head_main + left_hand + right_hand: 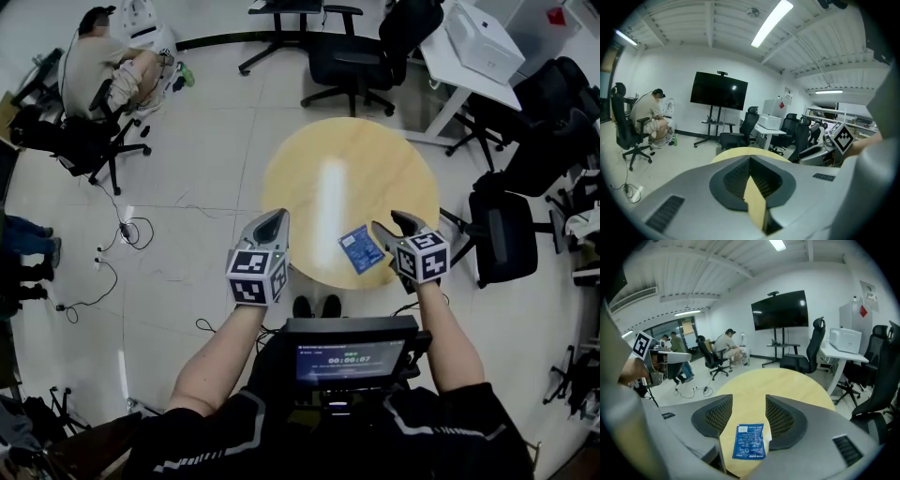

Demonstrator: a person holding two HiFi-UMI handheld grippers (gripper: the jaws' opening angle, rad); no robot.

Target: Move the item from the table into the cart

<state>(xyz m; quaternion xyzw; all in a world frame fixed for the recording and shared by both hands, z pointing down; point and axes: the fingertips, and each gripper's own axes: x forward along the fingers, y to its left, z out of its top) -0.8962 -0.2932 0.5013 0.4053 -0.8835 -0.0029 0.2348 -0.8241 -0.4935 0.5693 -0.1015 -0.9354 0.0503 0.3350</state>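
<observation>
A blue printed packet (361,249) lies flat on the round wooden table (347,159), close to its near right edge. My right gripper (387,223) hovers just right of the packet, and its jaws stand apart. In the right gripper view the packet (750,441) lies on the table (783,385) between and below the open right gripper (749,405), and neither pad presses on it. My left gripper (275,222) sits at the table's near left edge. The left gripper (750,159) is shut in its own view, with nothing held. No cart is clearly in view.
A black unit with a lit screen (351,359) sits right in front of the person's body. Black office chairs (361,52) and a white desk with a white box (483,42) stand behind and right of the table. A seated person (103,66) is far left, with cables (131,230) on the floor.
</observation>
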